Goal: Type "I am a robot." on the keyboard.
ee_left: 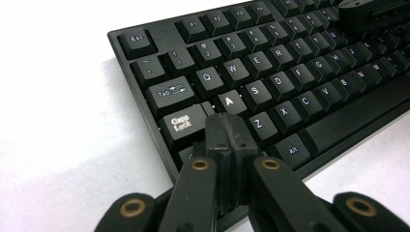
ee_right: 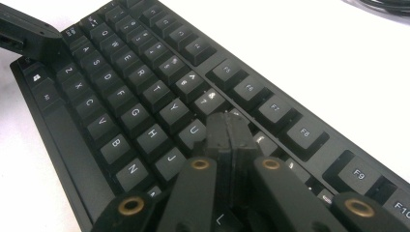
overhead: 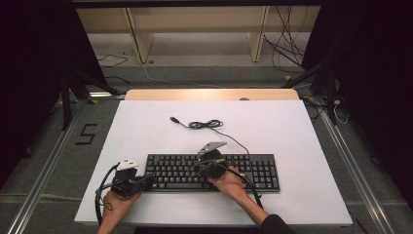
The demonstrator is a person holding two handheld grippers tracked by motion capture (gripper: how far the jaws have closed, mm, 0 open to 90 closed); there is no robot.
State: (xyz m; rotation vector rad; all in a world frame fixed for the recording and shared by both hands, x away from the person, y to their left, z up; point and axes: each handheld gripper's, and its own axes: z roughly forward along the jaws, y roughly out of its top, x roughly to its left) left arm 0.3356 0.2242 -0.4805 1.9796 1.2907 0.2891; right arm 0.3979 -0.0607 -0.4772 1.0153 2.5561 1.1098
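- Overhead, in the high view, a black keyboard [overhead: 213,172] lies across the near middle of the white table [overhead: 146,131], its cable [overhead: 207,125] coiled behind it and running to a plug farther back.
- Also there, the left tongs [overhead: 146,179] sit at the keyboard's left end, held by the person's left hand [overhead: 118,201] at the table's near edge; the right tongs [overhead: 198,168] hang over the middle key rows, with the right hand [overhead: 230,183] resting by the keyboard's near edge.
- Next, in the left gripper view, the left tongs [ee_left: 229,126] are pressed together with nothing between the pads; their tip sits over the left end of the keyboard [ee_left: 300,92], just below the A key and beside Caps Lock. Whether the tip presses a key cannot be told.
- Finally, in the right gripper view, the right tongs [ee_right: 230,126] are likewise pressed together and hold nothing; their tip lies over the keyboard [ee_right: 121,106] just right of the U key, near the number row. Contact with a key cannot be told there either. The other tongs show at the upper left corner by the keyboard's far end.
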